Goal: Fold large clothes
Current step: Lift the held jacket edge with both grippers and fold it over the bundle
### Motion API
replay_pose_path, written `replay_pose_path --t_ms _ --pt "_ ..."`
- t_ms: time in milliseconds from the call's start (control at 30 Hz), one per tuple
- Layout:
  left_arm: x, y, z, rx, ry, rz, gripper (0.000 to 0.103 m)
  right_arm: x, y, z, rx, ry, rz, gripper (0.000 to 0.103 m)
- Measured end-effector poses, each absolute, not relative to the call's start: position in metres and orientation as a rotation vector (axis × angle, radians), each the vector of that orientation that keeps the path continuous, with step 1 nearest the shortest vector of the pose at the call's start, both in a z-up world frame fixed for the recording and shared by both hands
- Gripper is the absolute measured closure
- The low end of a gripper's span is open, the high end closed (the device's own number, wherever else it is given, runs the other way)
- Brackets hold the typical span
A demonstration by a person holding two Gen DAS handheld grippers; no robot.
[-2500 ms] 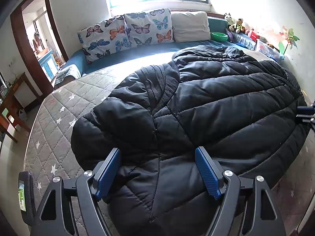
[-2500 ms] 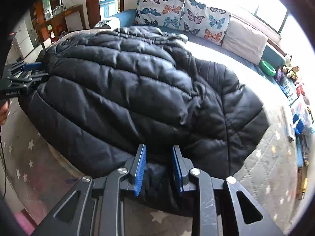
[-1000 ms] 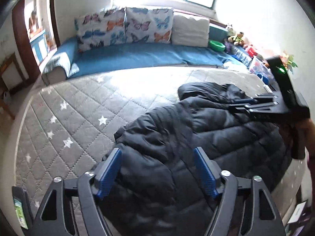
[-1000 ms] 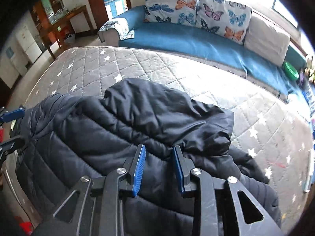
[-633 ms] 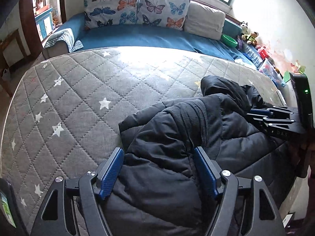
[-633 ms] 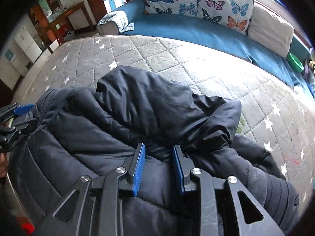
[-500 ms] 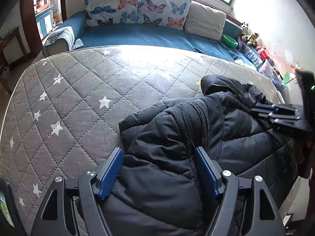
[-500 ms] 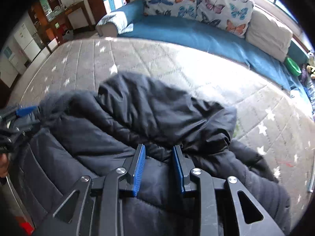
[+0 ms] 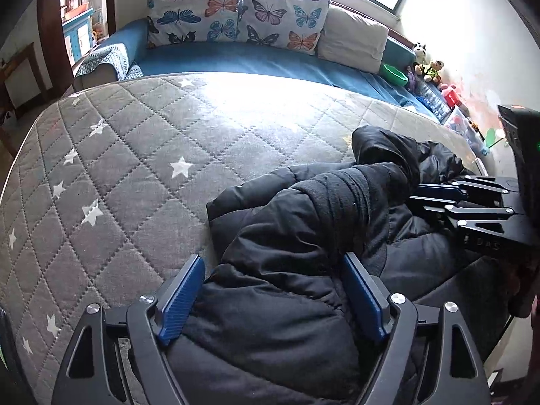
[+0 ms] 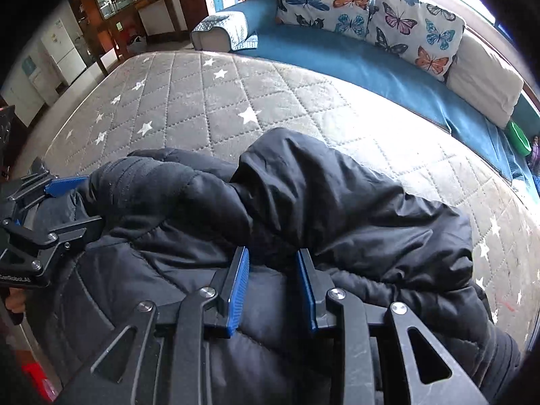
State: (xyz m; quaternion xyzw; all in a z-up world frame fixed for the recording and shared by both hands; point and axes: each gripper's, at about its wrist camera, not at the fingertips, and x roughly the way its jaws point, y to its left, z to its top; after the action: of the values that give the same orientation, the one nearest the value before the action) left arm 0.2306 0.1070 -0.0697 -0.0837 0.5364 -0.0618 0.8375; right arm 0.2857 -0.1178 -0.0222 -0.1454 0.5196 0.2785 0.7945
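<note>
A black puffer jacket [image 9: 303, 236] lies bunched at the near edge of the grey star-quilted mattress [image 9: 135, 168]; it also fills the right wrist view [image 10: 320, 202]. My left gripper [image 9: 273, 270] stands wide, its blue pads either side of a thick fold of the jacket. My right gripper [image 10: 271, 266] is narrowly closed on a fold of the jacket. The right gripper also shows in the left view [image 9: 438, 195], and the left gripper in the right view [image 10: 67, 199].
A blue bench [image 9: 253, 60] with butterfly pillows [image 9: 236, 13] and a beige pillow [image 9: 351, 47] runs along the far side. Toys and a green bowl [image 9: 393, 74] sit at the far right. A doorway and wooden furniture [image 10: 135, 17] are at the left.
The jacket, spread over the mattress before, has been drawn back toward the near edge and bunched up. Both grippers keep their hold and opening; the far mattress is now bare.
</note>
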Motion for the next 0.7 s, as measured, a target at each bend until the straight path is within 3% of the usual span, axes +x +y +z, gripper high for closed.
replay_pose_path --t_ms 267,300,367,400,433,700 --pt "0.193 0.123 -0.018 -0.194 1.063 -0.121 0.016 0.24 -0.155 0.038 -0.274 1.005 0.576 0.07" --pt "0.185 0.126 -0.011 -0.194 1.05 -0.117 0.015 0.234 -0.161 0.043 -0.267 0.998 0.572 0.069" --pt "0.163 0.134 0.003 -0.215 1.023 -0.107 0.008 0.219 -0.178 0.053 -0.241 0.985 0.565 0.055" --pt "0.156 0.139 0.006 -0.228 1.022 -0.103 0.0 0.213 -0.185 0.056 -0.234 0.981 0.562 0.051" --pt "0.144 0.144 0.01 -0.253 1.018 -0.095 0.0 0.207 -0.191 0.058 -0.229 0.975 0.56 0.048" --pt "0.092 0.161 -0.012 -0.365 1.083 -0.113 0.0 0.168 -0.25 0.05 -0.144 1.014 0.498 0.043"
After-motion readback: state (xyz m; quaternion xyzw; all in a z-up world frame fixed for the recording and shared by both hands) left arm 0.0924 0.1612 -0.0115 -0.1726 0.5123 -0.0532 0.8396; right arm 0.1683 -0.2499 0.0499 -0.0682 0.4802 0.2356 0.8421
